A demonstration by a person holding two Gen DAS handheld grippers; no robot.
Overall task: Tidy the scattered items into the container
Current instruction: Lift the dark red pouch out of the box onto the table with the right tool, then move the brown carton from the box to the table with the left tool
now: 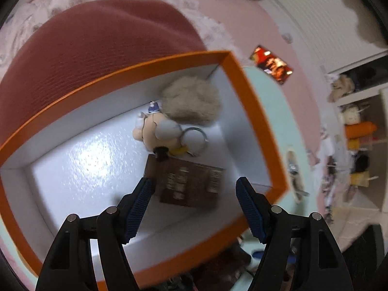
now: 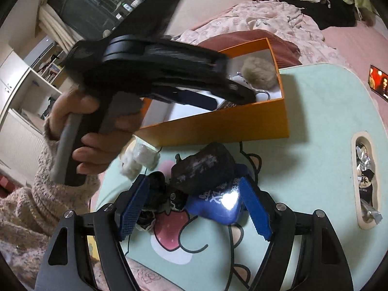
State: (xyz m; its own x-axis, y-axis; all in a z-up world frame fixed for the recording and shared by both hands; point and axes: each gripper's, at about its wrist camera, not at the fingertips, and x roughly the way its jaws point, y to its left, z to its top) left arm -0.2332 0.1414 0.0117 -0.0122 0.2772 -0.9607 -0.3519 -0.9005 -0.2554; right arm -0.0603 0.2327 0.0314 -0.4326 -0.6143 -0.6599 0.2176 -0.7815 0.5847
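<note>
- Box (image 1: 252, 111): orange outside, white inside, open top; stands on the worktop (image 2: 315, 126), at its far side in the right wrist view.
- Contents of the box: brown packet (image 1: 189, 184) lying flat on the floor of the box; small doll figure (image 1: 157, 131) beside it; metal ring (image 1: 195, 140) next to the doll; beige fur ball (image 1: 191, 101) in the far corner, touching the doll.
- Left tongs (image 1: 195, 191): above the box interior, over the brown packet; blue-padded fingers spread apart, nothing between them.
- Loose items on the worktop, in front of the box: black pouch (image 2: 206, 167), blue packet (image 2: 218, 206) partly under it, black tangled piece (image 2: 155, 189), white fluffy piece (image 2: 138, 160) nearer the left.
- Right tongs (image 2: 195, 206): low over this heap; fingers wide, one on either side of the black pieces and blue packet; contact cannot be told.
- Hand (image 2: 97, 131): in a knitted sleeve, grips the handle of the left tool.
- Worktop: pale green, cartoon print; oval slot (image 2: 366, 184) at the right edge holds wrappers.
- Around: red cushion (image 1: 97, 48) behind the box; pink bed (image 2: 266, 21).
</note>
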